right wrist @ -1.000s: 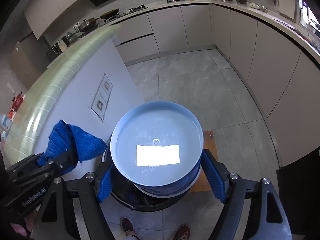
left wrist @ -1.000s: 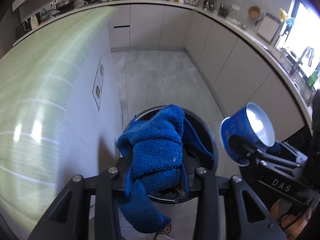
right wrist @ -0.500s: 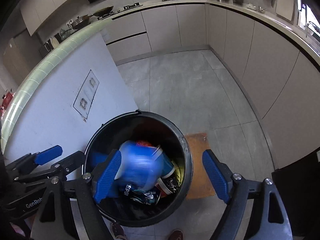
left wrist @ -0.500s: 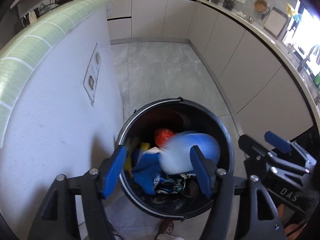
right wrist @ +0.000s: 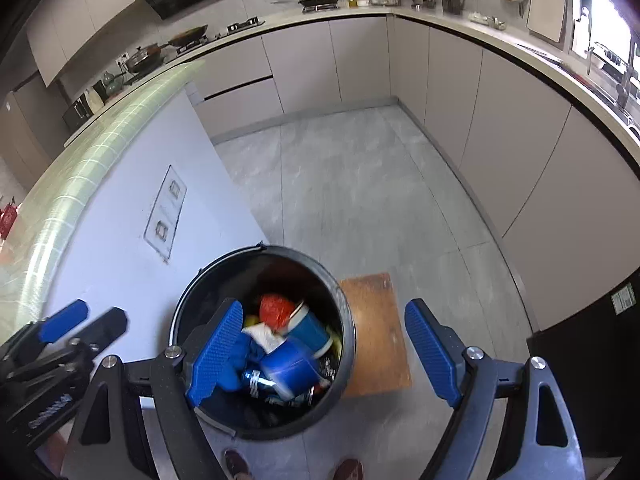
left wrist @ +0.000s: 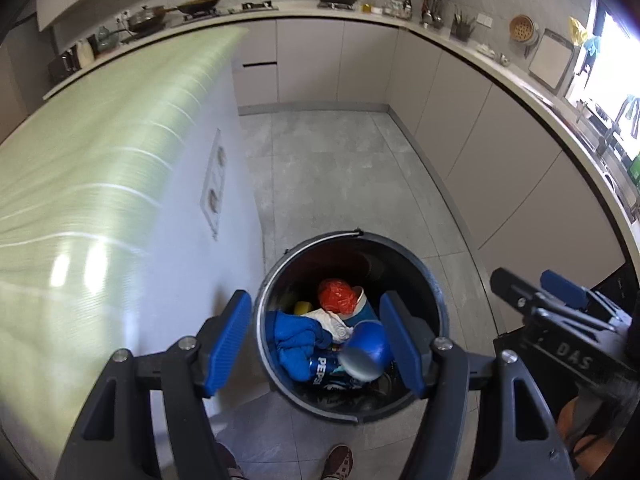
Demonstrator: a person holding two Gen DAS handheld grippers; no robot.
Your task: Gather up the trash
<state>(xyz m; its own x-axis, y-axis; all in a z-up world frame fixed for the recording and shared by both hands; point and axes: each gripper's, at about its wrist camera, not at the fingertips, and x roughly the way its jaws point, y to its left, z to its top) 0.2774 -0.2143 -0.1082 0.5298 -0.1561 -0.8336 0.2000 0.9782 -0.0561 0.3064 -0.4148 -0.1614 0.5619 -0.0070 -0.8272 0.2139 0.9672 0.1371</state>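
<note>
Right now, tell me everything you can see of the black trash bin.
The black trash bin is a round, open-topped bucket, plastic by its look, with a thin metal handle lying along its far rim. It stands upright on the grey tiled floor, close beside the white island wall. Inside lie a blue cloth, two blue cups, a Pepsi can and red wrapping.

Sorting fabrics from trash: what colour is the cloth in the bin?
Blue cloth; clearest in the left wrist view.

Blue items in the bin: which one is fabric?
The blue cloth, crumpled at the trash bin's left side; the blue cups and Pepsi can are rigid.
</note>
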